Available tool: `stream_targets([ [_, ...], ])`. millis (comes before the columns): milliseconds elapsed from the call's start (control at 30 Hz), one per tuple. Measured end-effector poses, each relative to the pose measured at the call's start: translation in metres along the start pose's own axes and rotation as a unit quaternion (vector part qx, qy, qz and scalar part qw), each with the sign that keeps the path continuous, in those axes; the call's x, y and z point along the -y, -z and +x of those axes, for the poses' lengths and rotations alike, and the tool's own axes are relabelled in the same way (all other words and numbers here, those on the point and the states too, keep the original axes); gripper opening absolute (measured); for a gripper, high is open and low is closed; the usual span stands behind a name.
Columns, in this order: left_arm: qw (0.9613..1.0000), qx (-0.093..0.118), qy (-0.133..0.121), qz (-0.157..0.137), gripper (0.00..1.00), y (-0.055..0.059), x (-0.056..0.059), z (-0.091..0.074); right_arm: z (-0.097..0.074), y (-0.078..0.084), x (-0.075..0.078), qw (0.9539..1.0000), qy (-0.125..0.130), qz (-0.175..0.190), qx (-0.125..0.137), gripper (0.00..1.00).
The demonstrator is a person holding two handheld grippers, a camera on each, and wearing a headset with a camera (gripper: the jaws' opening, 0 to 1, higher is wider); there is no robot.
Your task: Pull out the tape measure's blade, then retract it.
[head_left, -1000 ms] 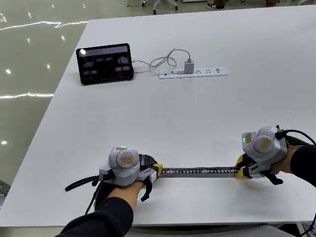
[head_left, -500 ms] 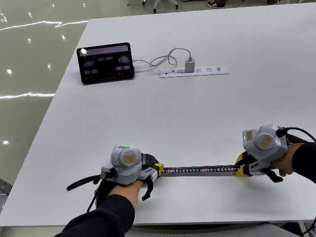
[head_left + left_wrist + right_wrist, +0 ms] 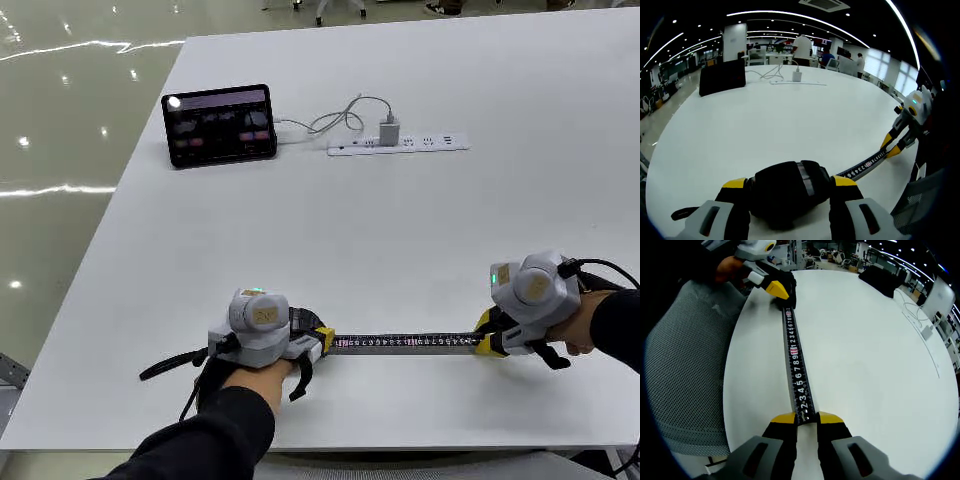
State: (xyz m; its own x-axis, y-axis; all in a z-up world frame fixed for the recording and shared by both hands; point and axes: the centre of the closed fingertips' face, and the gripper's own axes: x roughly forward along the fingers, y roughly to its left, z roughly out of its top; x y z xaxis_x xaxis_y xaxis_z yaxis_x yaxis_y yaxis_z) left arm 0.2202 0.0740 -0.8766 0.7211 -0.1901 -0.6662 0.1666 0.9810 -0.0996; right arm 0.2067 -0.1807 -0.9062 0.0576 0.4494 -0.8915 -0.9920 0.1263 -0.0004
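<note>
At the near edge of the table [image 3: 400, 230], the tape measure's black case [image 3: 790, 197] is clamped between the jaws of the left gripper [image 3: 790, 182], which are pressed against its two sides. The case is set low over the tabletop, and a black strap is trailed behind it to the left. The blade [image 3: 796, 350] is drawn out of the case and stretched straight to the right, numbers up. Whether it is touching the table cannot be told. Its free end is pinched between the yellow-tipped jaws of the right gripper [image 3: 806, 418], which are brought almost together on it. The grippers are held well apart. Farther back, a tablet [image 3: 220, 125] with a lit screen is propped up on the left. A white cable [image 3: 325, 122] is run from it to a charger [image 3: 388, 131], which is plugged into a power strip [image 3: 420, 144].
</note>
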Motion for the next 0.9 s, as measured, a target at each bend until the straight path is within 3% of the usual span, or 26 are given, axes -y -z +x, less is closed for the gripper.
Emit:
stream_targets([
  [900, 1.0, -0.001, 0.002, -0.001, 0.6, 0.0, 0.0, 0.001, 0.008, -0.015, 0.0, 1.0, 0.003, 0.001, 0.005, 0.11],
])
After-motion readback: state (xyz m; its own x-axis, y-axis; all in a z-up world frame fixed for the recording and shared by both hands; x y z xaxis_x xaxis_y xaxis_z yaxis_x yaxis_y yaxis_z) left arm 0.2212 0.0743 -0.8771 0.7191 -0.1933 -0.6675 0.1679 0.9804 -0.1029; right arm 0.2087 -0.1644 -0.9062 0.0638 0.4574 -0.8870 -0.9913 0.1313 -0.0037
